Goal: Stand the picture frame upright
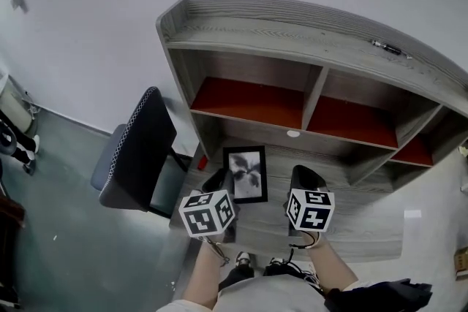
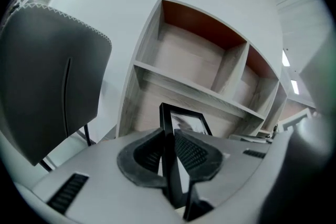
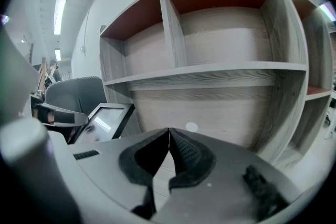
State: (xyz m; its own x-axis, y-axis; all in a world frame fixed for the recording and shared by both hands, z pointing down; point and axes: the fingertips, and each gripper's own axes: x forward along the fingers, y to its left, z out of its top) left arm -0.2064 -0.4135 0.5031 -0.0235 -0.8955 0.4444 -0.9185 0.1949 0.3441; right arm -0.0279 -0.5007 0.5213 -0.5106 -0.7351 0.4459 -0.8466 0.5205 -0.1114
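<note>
My left tool (image 2: 168, 139) clamps the picture frame (image 1: 246, 173) by its edge. I'd tilt it gently, seating its base on the surface (image 1: 365, 230) ahead. My right tool (image 3: 169, 136) hangs closed, empty.

Picture frame (image 1: 246, 173): black border, grey-white flower print. Shelf (image 1: 292, 33): grey wood grain, red inner panels. Chair (image 1: 139, 146): dark, white zigzag stitching along edge. Your left gripper (image 1: 217, 179), right gripper (image 1: 304, 175): black jaws, white cubes with black square markers. Wall (image 1: 88, 11): white.
</note>
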